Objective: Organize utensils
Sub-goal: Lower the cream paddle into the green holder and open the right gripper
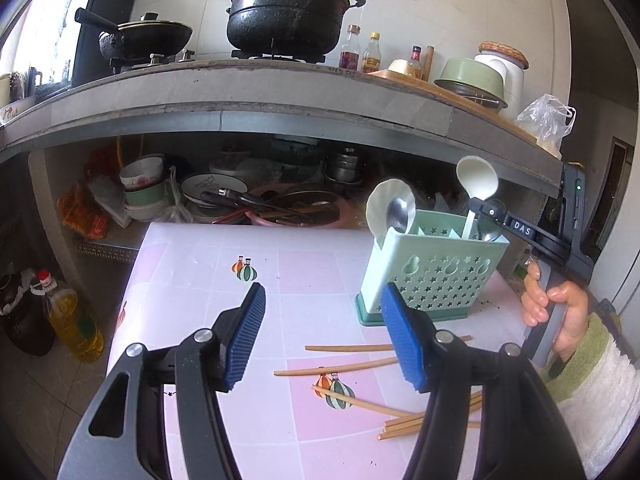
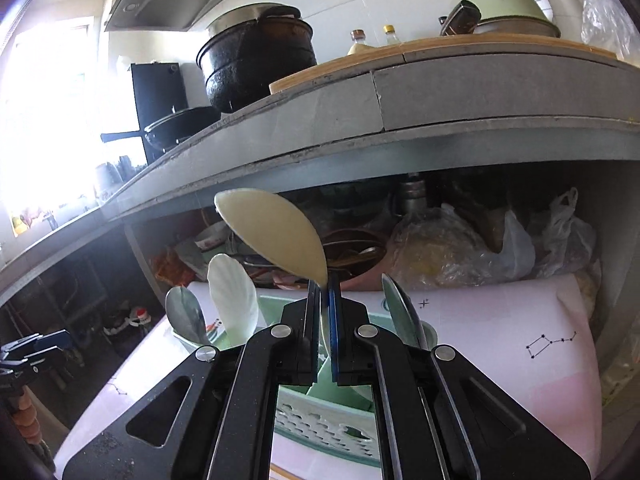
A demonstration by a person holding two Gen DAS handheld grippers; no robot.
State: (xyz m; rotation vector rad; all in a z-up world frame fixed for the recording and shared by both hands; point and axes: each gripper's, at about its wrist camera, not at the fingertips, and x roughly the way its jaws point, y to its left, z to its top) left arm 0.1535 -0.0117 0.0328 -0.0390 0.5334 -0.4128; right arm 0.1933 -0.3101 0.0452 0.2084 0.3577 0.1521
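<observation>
A mint-green utensil holder [image 1: 430, 276] with star holes stands on the pink tablecloth [image 1: 208, 280]. It holds a white rice paddle [image 1: 390, 200], a metal spoon [image 1: 398, 214] and another metal spoon [image 1: 490, 234]. My right gripper [image 2: 325, 300] is shut on the handle of a cream ladle [image 2: 276, 236], bowl up, over the holder [image 2: 320, 420]; it also shows in the left wrist view [image 1: 478, 178]. My left gripper [image 1: 322, 332] is open and empty above the cloth, left of the holder. Several wooden chopsticks [image 1: 344, 368] lie loose in front of the holder.
A concrete counter [image 1: 280, 92] overhangs the table's far side, with a black pot [image 1: 286, 12], wok, bottles and bowls on top. Below it sit stacked bowls, plates and plastic bags [image 2: 460, 256]. Oil bottles [image 1: 74, 320] stand on the floor at left.
</observation>
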